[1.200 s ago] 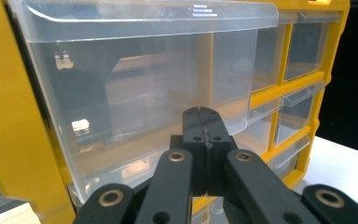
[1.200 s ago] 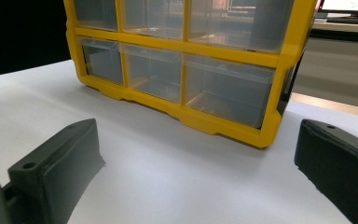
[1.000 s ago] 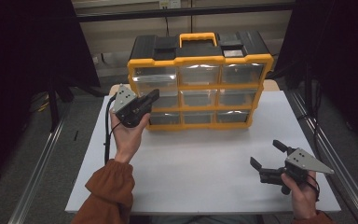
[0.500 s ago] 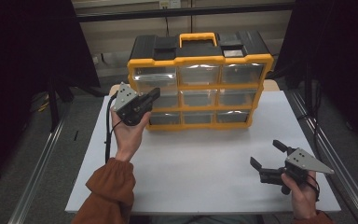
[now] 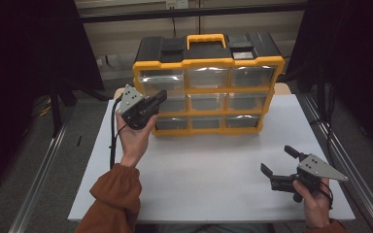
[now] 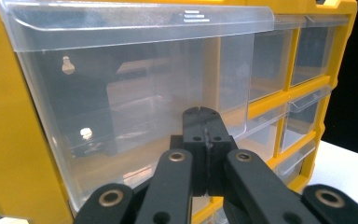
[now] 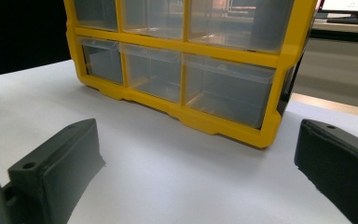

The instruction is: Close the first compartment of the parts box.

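- Left gripper (image 5: pixel 159 97): fingers (image 6: pixel 200 135) pressed together on nothing, tips at the clear drawer (image 6: pixel 135 93) in the organizer's (image 5: pixel 209 85) left column.
- Right gripper (image 5: pixel 280 162): fingers spread wide, empty, low over the counter (image 5: pixel 213 179).
- Judged step: approaching the drawer; next, spread the fingers and catch its lip.
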The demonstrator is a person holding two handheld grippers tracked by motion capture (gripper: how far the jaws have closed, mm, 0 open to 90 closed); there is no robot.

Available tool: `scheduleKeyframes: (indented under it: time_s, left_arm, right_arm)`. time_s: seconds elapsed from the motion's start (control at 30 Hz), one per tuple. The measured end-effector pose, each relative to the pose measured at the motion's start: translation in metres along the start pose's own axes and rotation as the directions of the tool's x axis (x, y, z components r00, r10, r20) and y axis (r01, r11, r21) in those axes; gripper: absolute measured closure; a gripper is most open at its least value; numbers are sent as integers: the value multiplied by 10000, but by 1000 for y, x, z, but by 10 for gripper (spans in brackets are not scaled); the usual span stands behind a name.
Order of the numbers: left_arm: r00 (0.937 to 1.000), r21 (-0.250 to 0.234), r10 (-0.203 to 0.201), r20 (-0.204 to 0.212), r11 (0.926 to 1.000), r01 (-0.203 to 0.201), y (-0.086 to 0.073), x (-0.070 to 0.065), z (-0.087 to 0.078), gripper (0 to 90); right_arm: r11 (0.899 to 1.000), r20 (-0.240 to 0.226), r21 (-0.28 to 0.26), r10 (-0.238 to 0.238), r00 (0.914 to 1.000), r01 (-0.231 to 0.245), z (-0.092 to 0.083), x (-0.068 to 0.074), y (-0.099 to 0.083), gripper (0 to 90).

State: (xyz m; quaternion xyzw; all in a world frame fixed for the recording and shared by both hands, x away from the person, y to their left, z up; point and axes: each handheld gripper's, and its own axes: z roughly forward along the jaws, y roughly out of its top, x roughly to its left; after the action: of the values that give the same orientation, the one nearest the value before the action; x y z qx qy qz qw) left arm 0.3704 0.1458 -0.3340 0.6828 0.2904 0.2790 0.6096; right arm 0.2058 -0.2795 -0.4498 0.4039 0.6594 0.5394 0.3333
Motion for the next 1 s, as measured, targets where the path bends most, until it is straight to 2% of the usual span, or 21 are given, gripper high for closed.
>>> scheduleKeyframes:
  time_s: [0.33,0.47,0.57,0.63,1.0]
  left_arm:
    - [10000,37,17,-36,10000,-17,0,1,1,900]
    - [9998,-27,-162,-61,9999,162,1,1,3,900]
    - [10000,69,63,-71,10000,-62,2,2,4,900]
    - [10000,11,-63,-71,10000,63,2,2,5,900]
    - [9999,14,-82,-60,10000,82,3,3,7,900]
  right_arm:
    - [10000,10,14,-8,10000,8,0,0,0,2]
    - [10000,-6,3,-1,10000,1,0,0,0,2]
    - [10000,1,12,-10,10000,10,0,0,0,2]
    - [10000,-17,3,-5,10000,5,0,0,0,1]
    - [10000,2,14,-10,10000,10,0,0,0,2]
